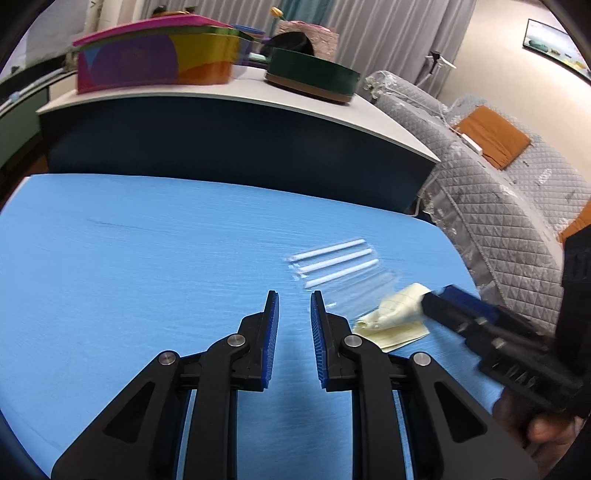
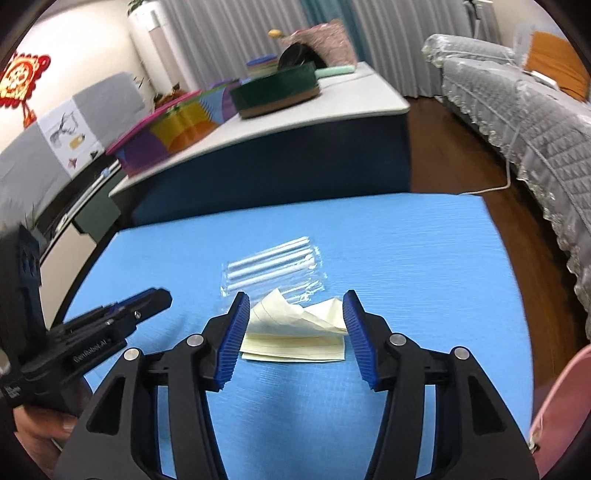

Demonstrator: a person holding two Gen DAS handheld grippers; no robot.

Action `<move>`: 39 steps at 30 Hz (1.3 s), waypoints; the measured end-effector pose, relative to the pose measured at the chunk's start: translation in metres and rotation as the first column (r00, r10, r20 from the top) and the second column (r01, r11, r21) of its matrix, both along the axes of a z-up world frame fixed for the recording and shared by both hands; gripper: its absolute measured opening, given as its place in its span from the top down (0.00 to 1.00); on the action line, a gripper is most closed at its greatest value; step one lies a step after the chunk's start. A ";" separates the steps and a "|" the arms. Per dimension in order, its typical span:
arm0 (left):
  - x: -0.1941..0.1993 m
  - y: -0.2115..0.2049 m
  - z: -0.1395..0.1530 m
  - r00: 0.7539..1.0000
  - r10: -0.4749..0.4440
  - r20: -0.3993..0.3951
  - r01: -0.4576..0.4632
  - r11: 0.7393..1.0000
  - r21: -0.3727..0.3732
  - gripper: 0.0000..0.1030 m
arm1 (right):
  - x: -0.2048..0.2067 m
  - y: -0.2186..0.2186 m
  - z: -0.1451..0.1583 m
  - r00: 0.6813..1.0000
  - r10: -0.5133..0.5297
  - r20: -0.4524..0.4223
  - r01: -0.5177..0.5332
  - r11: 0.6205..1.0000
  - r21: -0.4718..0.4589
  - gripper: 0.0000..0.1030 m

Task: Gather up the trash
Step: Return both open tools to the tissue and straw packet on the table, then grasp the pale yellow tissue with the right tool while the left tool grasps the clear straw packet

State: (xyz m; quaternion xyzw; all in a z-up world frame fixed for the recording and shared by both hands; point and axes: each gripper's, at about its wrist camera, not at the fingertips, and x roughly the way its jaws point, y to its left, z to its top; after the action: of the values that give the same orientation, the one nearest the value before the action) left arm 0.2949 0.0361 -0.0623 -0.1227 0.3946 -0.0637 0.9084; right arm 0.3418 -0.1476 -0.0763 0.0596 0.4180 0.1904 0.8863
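Containers stand on a white counter (image 1: 373, 110) behind the blue surface (image 1: 147, 258): a multicoloured lidded box (image 1: 147, 59), a dark green round tin (image 1: 314, 75) with a brown base, and a pink quilted basket (image 1: 314, 35) at the back. What they hold cannot be seen.

On the blue surface, toward its right side, lies the trash: a clear plastic packet of white sticks (image 2: 273, 267), and touching its near edge, crumpled pale yellow lined paper (image 2: 295, 332), partly folded up on itself.

From the left wrist view, the left gripper (image 1: 293, 295) hovers over bare blue surface just left of the packet, its blue-padded fingers a narrow gap apart with nothing between them. The right gripper (image 1: 436, 295) comes in from the right, its tip at the paper's edge. This view alone shows a framed picture (image 1: 557, 48) on the wall.

From the right wrist view, the right gripper's fingers stand wide apart on either side of the paper, not pressing it. Only here do you see a red wall ornament (image 2: 20, 79), a wooden floor (image 2: 450, 155) and a pink object (image 2: 561, 417) at lower right. A grey quilted sofa (image 2: 535, 122) with an orange cushion (image 2: 557, 66) appears in both.
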 end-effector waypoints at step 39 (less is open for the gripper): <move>0.044 -0.025 -0.030 0.995 -0.051 -0.083 0.044 0.996 -0.081 0.91 | -0.052 -0.042 0.008 1.000 0.027 -0.015 -0.028 0.995 -0.094 0.98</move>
State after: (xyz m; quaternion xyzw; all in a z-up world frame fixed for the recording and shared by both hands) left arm 0.3385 0.0109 -0.0924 -0.1517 0.4330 -0.0954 0.8834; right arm 0.2901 -0.1900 -0.0684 0.0135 0.4332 0.1823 0.8826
